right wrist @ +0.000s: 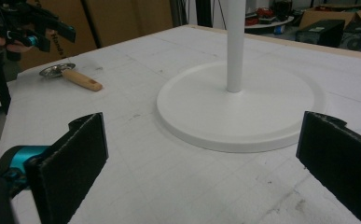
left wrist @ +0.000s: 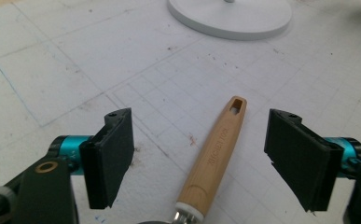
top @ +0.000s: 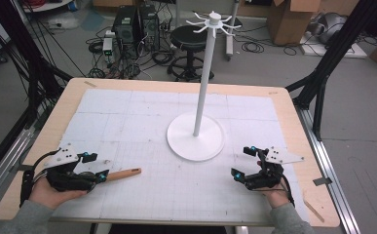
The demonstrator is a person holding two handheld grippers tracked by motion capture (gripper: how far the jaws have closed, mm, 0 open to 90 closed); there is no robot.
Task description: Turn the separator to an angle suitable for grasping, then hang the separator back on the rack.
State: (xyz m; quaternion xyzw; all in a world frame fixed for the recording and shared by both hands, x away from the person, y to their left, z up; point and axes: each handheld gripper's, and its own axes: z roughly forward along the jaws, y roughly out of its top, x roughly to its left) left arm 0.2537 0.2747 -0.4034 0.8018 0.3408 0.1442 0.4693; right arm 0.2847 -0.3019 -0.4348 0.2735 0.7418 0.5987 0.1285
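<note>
A utensil with a wooden handle [top: 124, 173] and a round metal head lies flat on the white mat at the front left. My left gripper [top: 97, 166] hovers over its head end, open; in the left gripper view the handle [left wrist: 215, 154] runs away from me between the spread jaws of my left gripper [left wrist: 200, 126], untouched. My right gripper [top: 242, 162] is open at the front right, holding nothing. In the right gripper view my right gripper [right wrist: 204, 140] faces the stand's base [right wrist: 262, 112], with the utensil [right wrist: 82, 80] and the left gripper [right wrist: 52, 30] far off at the left.
A white stand rises mid-table: a round base [top: 186, 144], a tall pole [top: 204, 83] and a ring of hooks [top: 215, 22] on top. The gridded mat covers a wooden table [top: 298, 126]. Beyond it are a stool, computers, cables and boxes.
</note>
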